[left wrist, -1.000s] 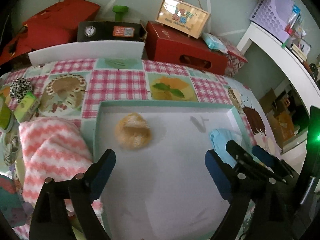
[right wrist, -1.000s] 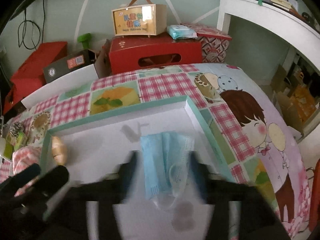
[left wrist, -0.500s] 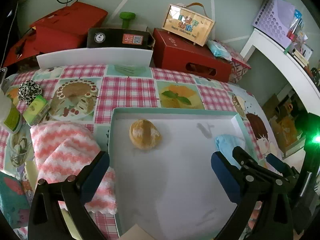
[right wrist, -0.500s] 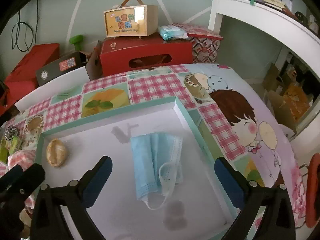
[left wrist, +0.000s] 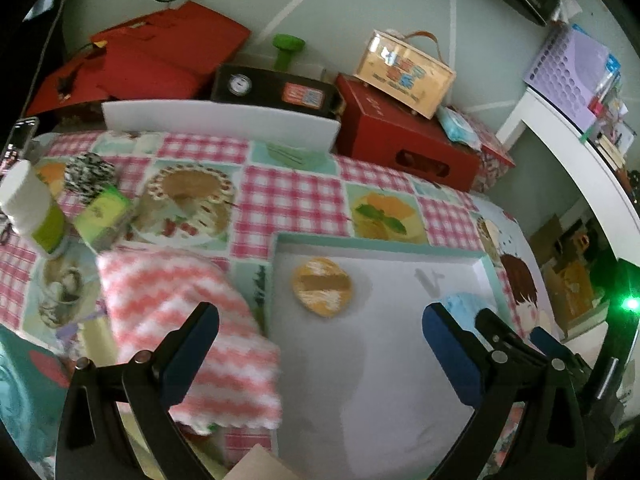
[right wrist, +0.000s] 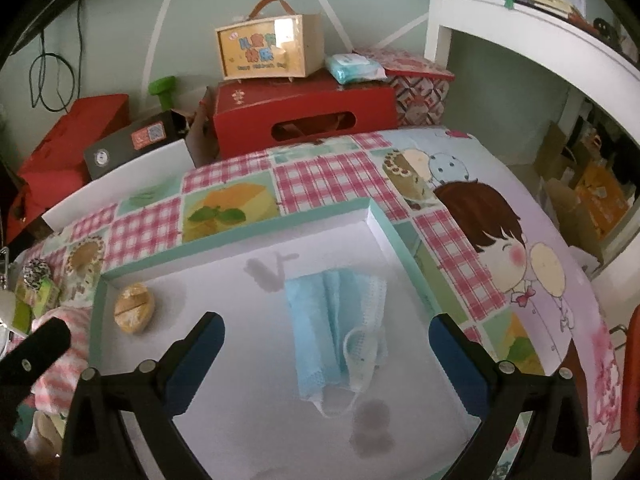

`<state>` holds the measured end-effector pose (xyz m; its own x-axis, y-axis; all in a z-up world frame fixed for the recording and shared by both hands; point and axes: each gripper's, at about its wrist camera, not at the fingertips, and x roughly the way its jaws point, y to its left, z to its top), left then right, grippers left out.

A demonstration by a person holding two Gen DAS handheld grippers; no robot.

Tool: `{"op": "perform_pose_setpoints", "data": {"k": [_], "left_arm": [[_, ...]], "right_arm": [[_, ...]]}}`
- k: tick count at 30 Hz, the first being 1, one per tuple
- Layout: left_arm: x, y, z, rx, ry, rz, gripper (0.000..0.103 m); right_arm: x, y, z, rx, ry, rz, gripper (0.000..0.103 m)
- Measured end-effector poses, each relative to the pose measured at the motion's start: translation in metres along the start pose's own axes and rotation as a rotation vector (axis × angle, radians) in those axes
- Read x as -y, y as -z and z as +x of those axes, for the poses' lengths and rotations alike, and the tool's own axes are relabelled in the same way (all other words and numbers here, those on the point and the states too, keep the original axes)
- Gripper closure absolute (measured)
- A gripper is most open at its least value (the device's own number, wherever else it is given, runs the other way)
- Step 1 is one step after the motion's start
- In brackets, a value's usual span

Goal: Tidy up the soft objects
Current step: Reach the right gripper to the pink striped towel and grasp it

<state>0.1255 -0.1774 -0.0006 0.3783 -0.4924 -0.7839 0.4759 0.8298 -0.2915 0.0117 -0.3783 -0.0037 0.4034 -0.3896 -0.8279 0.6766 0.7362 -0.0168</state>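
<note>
A white tray with a teal rim [left wrist: 490,276] [right wrist: 240,230] lies on the patterned tablecloth. A round tan bread-like toy [left wrist: 322,292] [right wrist: 134,308] lies in the tray's far left part. A folded blue face mask [right wrist: 336,320] lies in the tray's right part; in the left wrist view only its corner [left wrist: 460,302] shows. A pink-and-white zigzag towel [left wrist: 180,320] lies left of the tray. My left gripper [left wrist: 320,356] is open and empty, straddling the towel's edge and the tray. My right gripper [right wrist: 326,364] is open and empty above the mask.
On the table's left stand a white-capped green bottle [left wrist: 30,208], a green box [left wrist: 102,218] and a black-and-white scrunchie [left wrist: 90,170]. Red boxes [right wrist: 304,116] and a wooden case [right wrist: 268,50] sit behind the table. A white shelf [right wrist: 540,40] is at right.
Both grippers have pulled back and up. The right gripper opened and left the mask lying in the tray. The left view has swung left toward the towel.
</note>
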Motion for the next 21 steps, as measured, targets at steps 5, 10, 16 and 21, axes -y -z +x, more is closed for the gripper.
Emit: {"op": "perform_pose_setpoints", "data": {"k": [5,10,16,21], "left_arm": [[-0.030,-0.012,-0.015,0.022,-0.070,-0.041,0.002],[-0.069,-0.024,-0.040,0.093,-0.160,-0.109,0.002],[-0.106,-0.028,-0.051,0.088,-0.257,-0.150,0.002],[-0.126,-0.026,-0.055,0.094,-0.297,-0.184,0.002]], "right_arm": [[-0.013,-0.003,-0.007,0.022,-0.040,-0.018,0.000],[-0.039,-0.003,-0.012,0.031,-0.114,-0.065,0.000],[-0.086,0.004,-0.019,0.019,-0.259,-0.132,0.000],[-0.128,0.015,-0.023,0.003,-0.373,-0.208,0.000]]}}
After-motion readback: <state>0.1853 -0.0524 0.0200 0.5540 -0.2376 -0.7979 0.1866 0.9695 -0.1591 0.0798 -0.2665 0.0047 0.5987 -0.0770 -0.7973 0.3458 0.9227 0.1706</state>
